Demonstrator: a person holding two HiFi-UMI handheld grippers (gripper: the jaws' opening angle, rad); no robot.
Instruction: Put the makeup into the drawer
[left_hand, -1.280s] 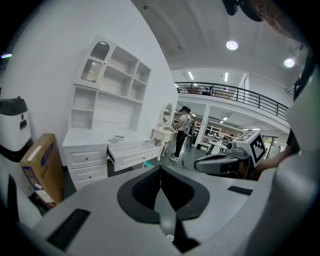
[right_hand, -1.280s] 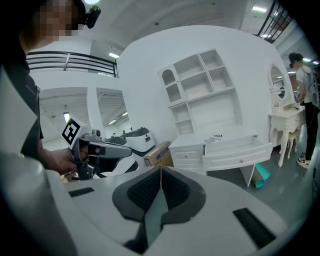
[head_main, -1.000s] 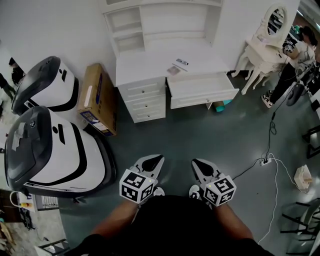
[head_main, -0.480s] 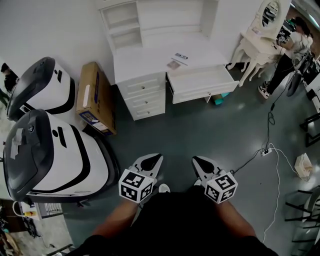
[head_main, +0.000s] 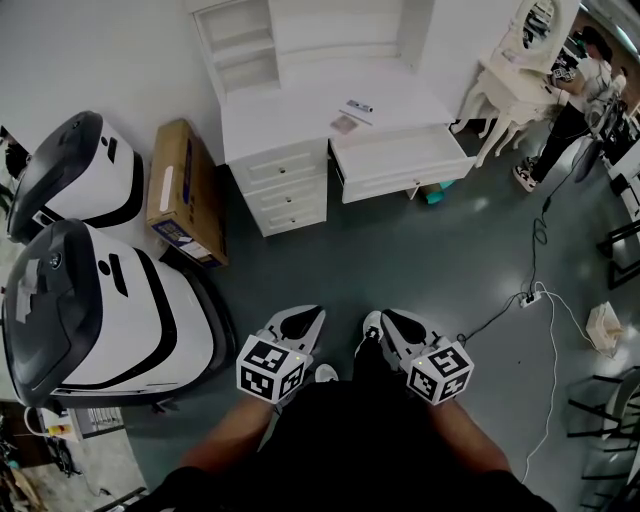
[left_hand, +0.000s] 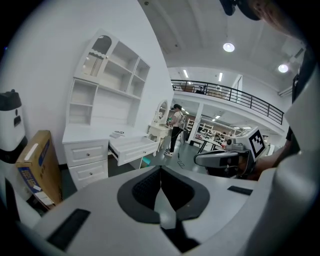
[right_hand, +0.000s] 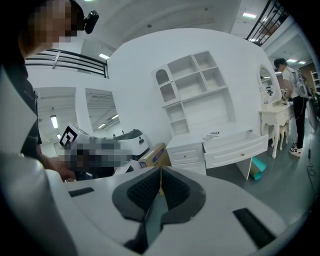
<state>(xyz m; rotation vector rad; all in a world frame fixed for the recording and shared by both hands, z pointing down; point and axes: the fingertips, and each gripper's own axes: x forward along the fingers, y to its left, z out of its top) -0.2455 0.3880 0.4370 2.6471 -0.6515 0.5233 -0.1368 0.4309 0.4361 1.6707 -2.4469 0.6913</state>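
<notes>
seen from above, a person stands on a grey floor, well apart from a white desk (head_main: 290, 110) at the top of the view. its wide drawer (head_main: 395, 155) is pulled out and looks empty. the makeup (head_main: 358, 106), a small dark and white stick with a flat pinkish piece beside it, lies on the desk top just behind the drawer. nothing is in the drawer yet.

what could go wrong: the walk to the desk comes first. a power strip (head_main: 527, 297) with its cable lies on the floor to the right and could catch a foot if the path drifts that way. the drawer juts into the room, so a gripper or a hip could knock it partly shut on arrival. the makeup pieces are small and lie low on a smooth top. jaws brought in too steep or too narrow would likely push them along or off the edge instead of pinching them, the flat piece most of all. a box (head_main: 185, 190) leans by the desk's left side, near enough to bump.

the left gripper (head_main: 318, 313) and the right gripper (head_main: 389, 317) are held side by side in front of the body, pointing toward the desk. on each, the dark pads meet with no gap and nothing between them: both are closed and empty, touching nothing.
</notes>
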